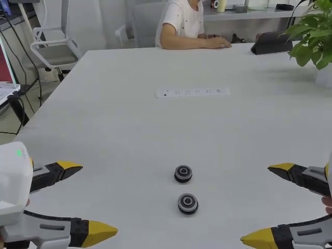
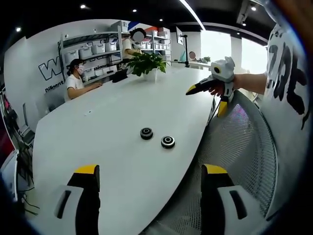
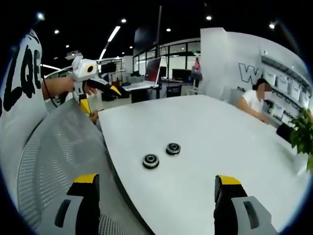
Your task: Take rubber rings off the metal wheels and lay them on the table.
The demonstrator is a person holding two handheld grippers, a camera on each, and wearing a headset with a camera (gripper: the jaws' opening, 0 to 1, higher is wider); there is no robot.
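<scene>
metal wheels lie between gaping left gripper and right gripper.

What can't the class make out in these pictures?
- Two small round black-and-metal wheels: too small in all views to tell rubber from metal.
- Yellow-tipped left tool and right tool: bodies cut off by head view's edges.
- Flat white strip: markings too small, head view.

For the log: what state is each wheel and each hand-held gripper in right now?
Far wheel: flat on the table, black ring on.
Near wheel: flat, black ring on.
Left hand-held gripper: open, empty, clear of both wheels.
Right hand-held gripper: open, empty, clear of both wheels.
</scene>
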